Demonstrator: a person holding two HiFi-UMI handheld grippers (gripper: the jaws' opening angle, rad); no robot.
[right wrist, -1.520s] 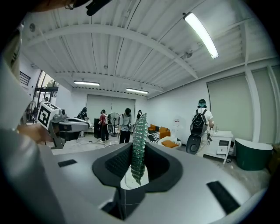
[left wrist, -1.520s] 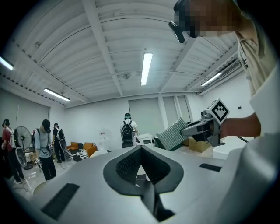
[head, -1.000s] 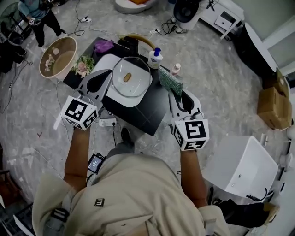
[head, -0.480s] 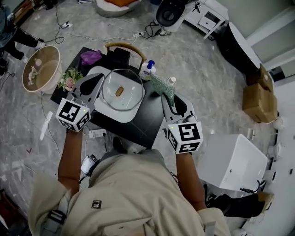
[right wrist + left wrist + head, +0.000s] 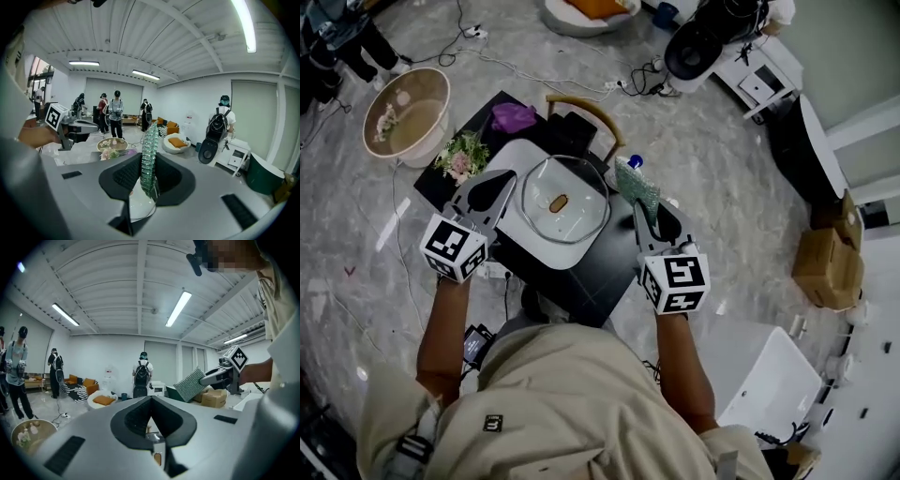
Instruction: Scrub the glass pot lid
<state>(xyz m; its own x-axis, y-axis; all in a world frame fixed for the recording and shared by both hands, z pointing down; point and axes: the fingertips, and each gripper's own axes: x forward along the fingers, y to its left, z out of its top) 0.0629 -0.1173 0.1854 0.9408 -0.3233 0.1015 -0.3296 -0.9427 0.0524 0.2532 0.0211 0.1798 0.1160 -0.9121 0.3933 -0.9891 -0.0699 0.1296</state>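
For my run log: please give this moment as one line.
left gripper: shut on lid rim | right gripper: shut on sponge | sponge right of lid

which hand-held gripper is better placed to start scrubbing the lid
The right hand-held gripper holds the green scrub pad beside the glass pot lid; the left hand-held gripper grips its rim.

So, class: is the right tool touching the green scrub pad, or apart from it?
Touching. The right gripper view shows the green scrub pad standing edge-on between the right tool's jaws, with both jaws pressed against its sides.
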